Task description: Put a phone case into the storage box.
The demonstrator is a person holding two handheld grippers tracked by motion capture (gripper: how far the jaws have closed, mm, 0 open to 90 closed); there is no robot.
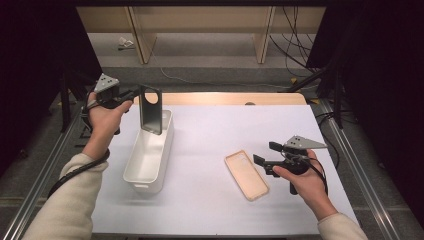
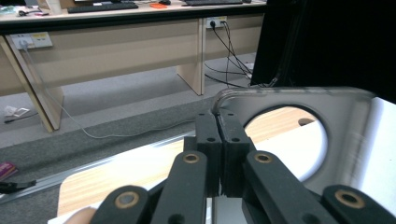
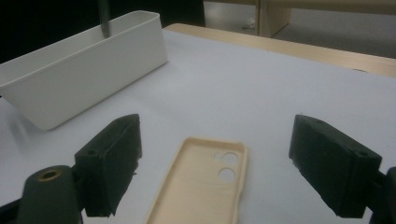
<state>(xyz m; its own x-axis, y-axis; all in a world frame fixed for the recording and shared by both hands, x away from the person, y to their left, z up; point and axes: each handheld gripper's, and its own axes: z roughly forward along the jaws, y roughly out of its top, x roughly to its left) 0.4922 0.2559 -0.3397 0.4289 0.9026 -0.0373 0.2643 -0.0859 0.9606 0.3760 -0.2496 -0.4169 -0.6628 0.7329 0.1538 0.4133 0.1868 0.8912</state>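
Left gripper (image 1: 131,94) clamped on top edge of grey phone case (image 1: 150,110), holds it upright over far end of white bin (image 1: 148,156); lower edge seems just inside bin rim, not released yet. Beige phone case (image 1: 246,174) lies open side up on white table (image 1: 210,145), right of bin, untouched. Right gripper (image 1: 266,157) hovers just beside it, jaws wide apart, nothing between. Judgement: first case nearly placed, second one left to do.
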